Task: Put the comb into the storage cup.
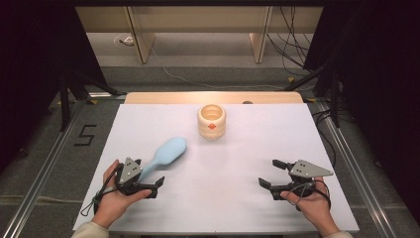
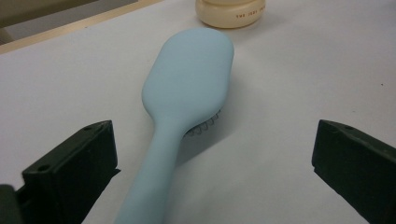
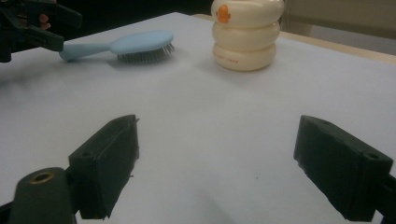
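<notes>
Lying bristles-down on white table (image 1: 223, 198), left of centre: blue hairbrush (image 2: 187, 88), handle between L gripper (image 1: 148, 186) jaws, which stand wide, not touching. Cream holder (image 1: 212, 122) beyond. Brush prob. light, rigid, smooth; grip mid-handle. R gripper (image 1: 271, 174) spread, holding nothing.

Counter (image 1: 247, 198): we note a white top, wooden far edge | Floor (image 1: 198, 74): grey, cables (image 1: 292, 54) trailing, a "5" (image 1: 85, 135) marked at left | Rear: we see pale wooden furniture legs (image 1: 141, 44) | Sides: dark drapes (image 1: 391, 99), black stands | Light: even.
</notes>
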The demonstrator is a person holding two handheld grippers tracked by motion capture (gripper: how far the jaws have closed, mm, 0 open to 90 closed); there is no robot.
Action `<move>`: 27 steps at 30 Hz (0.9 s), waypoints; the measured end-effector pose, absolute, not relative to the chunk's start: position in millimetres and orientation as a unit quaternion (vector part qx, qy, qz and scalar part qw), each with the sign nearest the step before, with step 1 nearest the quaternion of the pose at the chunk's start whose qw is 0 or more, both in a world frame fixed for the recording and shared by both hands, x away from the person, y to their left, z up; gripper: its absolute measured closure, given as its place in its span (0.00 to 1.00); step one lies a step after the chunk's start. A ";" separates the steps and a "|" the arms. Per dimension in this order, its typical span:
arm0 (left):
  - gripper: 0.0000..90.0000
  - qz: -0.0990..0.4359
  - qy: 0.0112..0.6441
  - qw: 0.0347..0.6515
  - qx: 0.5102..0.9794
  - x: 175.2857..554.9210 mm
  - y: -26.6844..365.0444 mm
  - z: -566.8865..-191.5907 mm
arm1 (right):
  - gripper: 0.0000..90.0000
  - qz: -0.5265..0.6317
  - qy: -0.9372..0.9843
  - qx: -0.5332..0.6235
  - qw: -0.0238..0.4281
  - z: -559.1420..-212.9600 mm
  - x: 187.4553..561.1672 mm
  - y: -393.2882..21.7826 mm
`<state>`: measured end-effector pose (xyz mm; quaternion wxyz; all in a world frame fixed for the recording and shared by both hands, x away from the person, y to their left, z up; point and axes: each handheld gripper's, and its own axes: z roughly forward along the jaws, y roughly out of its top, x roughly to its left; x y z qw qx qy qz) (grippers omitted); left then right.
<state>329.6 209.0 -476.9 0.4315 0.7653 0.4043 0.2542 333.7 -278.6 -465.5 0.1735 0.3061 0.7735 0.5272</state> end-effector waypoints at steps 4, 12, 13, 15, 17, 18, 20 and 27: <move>0.00 0.255 0.405 0.431 0.765 329.6 209.4 -476.8 | 0.17 0.527 0.774 0.306 0.173 -465.5 333.6 -278.6; 0.00 0.255 0.406 0.431 0.764 329.5 209.9 -476.6 | 0.17 0.527 0.773 0.307 0.173 -465.3 333.3 -278.7; 0.00 0.255 0.406 0.431 0.764 329.5 209.9 -476.6 | 0.17 0.527 0.773 0.307 0.173 -465.2 333.2 -278.6; 0.01 0.257 0.406 0.431 0.764 329.7 210.1 -476.2 | 0.17 0.527 0.773 0.307 0.173 -465.2 333.2 -278.3; 0.01 0.257 0.408 0.430 0.763 329.7 210.1 -476.1 | 0.17 0.527 0.773 0.307 0.173 -465.3 333.3 -278.2; 0.01 0.259 0.407 0.429 0.764 330.0 210.6 -475.7 | 0.17 0.527 0.773 0.307 0.173 -465.3 333.3 -278.2; 0.03 0.262 0.411 0.429 0.761 330.6 211.8 -474.5 | 0.17 0.527 0.773 0.308 0.174 -465.2 333.1 -278.7; 0.13 0.266 0.416 0.430 0.756 332.7 215.5 -471.0 | 0.17 0.526 0.774 0.307 0.173 -465.4 333.2 -278.2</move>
